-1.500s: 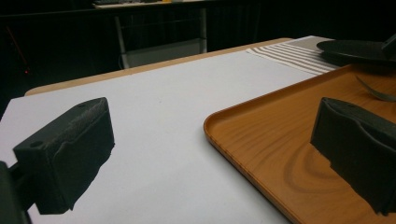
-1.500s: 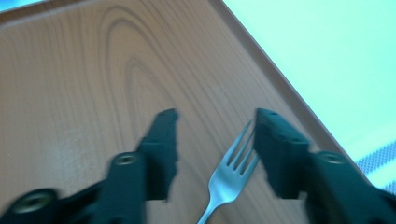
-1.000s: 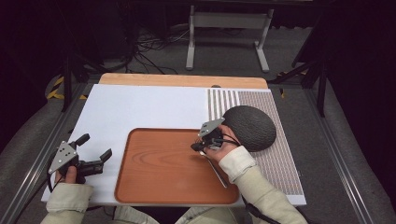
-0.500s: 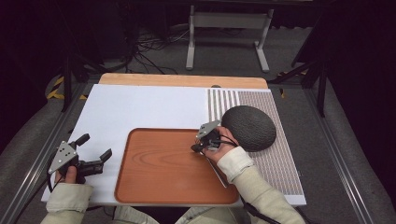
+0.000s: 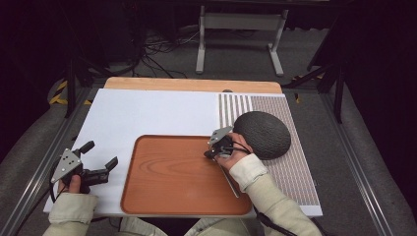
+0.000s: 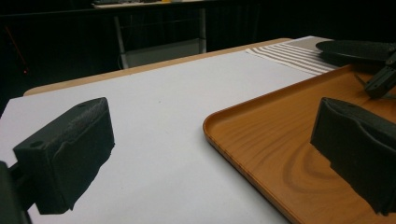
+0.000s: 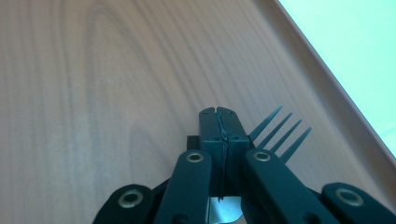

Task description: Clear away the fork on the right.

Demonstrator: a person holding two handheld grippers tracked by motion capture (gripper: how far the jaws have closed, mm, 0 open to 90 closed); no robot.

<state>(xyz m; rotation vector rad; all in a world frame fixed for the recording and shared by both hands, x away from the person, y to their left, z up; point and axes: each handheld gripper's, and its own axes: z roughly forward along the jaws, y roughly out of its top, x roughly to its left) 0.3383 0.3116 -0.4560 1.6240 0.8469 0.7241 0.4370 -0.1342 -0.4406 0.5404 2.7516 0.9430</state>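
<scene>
The tabletop [image 5: 147,113], covered white with a striped patch toward its far right corner, carries a rectangular brown wooden tray [image 5: 177,177] against the near edge, about midway along it. A round dark textured plate [image 5: 263,133] lies on the striped patch, just beside the tray's far right corner. The left claw [image 5: 101,160] rests near the tabletop's near left corner, just left of the tray, its jaws wide apart with nothing between them. The right claw [image 5: 210,153] sits over the tray's far right corner, jaws pressed together on a black fork [image 7: 278,133]. The fork's four tines stick out past the jaws, close above the tray's wood near its right rim.
</scene>
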